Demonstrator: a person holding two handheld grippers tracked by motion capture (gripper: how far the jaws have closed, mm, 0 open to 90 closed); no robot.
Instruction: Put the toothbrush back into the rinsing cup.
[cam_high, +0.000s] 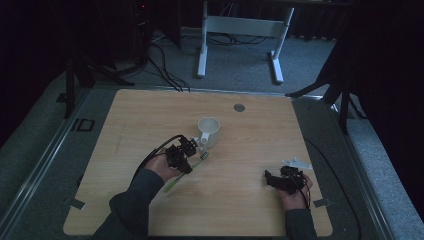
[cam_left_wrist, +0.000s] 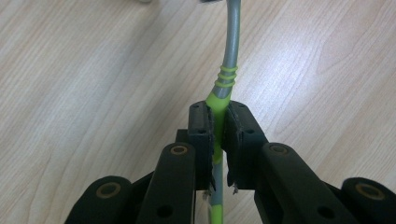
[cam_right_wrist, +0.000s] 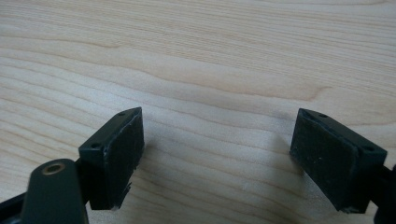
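A green and grey toothbrush (cam_left_wrist: 228, 79) is clamped by its handle between the pads of my left gripper (cam_left_wrist: 218, 126). In the high view the left gripper (cam_high: 187, 154) sits just in front of a white cup (cam_high: 209, 131) near the table's middle. The toothbrush (cam_high: 172, 184) slants from the gripper back toward the person's sleeve, and its head end points at the cup. I cannot tell if the brush touches the table. My right gripper (cam_high: 270, 179) rests low at the front right. In the right gripper view its jaws (cam_right_wrist: 217, 154) stand wide apart over bare wood.
The wooden table (cam_high: 150, 115) has a small round grey cap (cam_high: 239, 107) at the back middle. Beyond its far edge a white desk frame (cam_high: 240, 30) and black cables lie on the grey floor. Dark stands flank both sides.
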